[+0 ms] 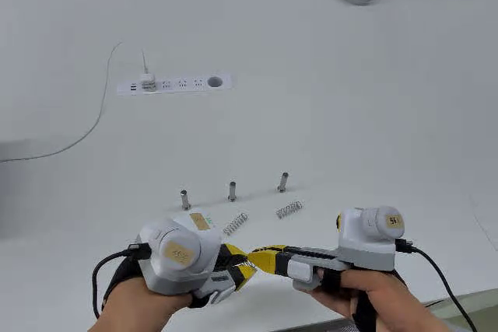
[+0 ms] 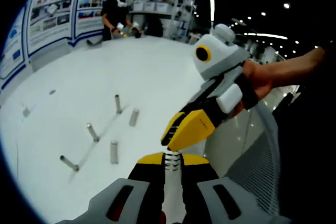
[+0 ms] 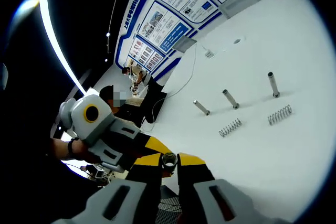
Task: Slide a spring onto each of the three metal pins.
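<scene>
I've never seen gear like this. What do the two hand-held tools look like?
The left tool and the right tool match: a rounded pale grey body, black jaws tipped in yellow, a round yellowish sticker on top. The right one's sticker carries a number. A black cable trails from each, and black straps wrap the person's hands.

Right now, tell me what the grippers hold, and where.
One spring, pinched at its ends: left gripper on one end, right gripper on the other.
</scene>
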The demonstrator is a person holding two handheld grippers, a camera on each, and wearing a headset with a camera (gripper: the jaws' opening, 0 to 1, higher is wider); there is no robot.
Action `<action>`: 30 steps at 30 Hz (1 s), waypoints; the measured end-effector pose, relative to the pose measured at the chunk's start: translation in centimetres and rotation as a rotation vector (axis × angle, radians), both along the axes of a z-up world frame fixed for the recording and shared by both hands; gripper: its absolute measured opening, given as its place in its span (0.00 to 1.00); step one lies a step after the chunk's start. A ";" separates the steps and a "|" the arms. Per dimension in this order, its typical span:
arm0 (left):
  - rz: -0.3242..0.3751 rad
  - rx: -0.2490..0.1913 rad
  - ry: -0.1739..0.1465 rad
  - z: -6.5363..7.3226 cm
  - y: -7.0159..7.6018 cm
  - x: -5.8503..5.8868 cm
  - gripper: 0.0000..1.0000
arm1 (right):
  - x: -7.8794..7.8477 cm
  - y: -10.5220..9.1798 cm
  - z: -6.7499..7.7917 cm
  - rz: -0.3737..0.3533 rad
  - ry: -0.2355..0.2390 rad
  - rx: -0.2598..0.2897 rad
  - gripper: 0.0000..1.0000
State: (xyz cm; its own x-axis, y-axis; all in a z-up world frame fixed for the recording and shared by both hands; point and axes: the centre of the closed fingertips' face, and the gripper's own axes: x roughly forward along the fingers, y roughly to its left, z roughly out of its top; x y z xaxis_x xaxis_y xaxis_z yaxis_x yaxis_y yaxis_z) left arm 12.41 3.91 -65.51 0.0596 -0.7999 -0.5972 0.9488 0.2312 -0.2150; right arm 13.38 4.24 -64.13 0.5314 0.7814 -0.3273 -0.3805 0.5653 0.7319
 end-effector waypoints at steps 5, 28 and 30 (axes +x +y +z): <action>-0.012 -0.050 0.023 1.0 -0.5 0.4 0.10 | 0.4 -0.3 1.0 0.053 -0.054 -0.067 0.12; -0.116 -0.170 0.063 3.4 -1.0 0.1 0.10 | -0.2 0.2 3.4 0.378 -0.199 -0.291 0.12; -0.130 -0.169 0.058 3.4 -1.0 -0.1 0.10 | -0.5 0.1 3.3 0.425 -0.201 -0.323 0.12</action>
State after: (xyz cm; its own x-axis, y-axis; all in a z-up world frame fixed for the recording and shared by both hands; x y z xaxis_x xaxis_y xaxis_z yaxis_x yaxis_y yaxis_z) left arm 12.30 2.86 -62.07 -0.0813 -0.8877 -0.4531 0.9532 0.0637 -0.2957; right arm 12.85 4.34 -60.86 0.2687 0.8171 -0.5100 -0.7374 0.5152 0.4369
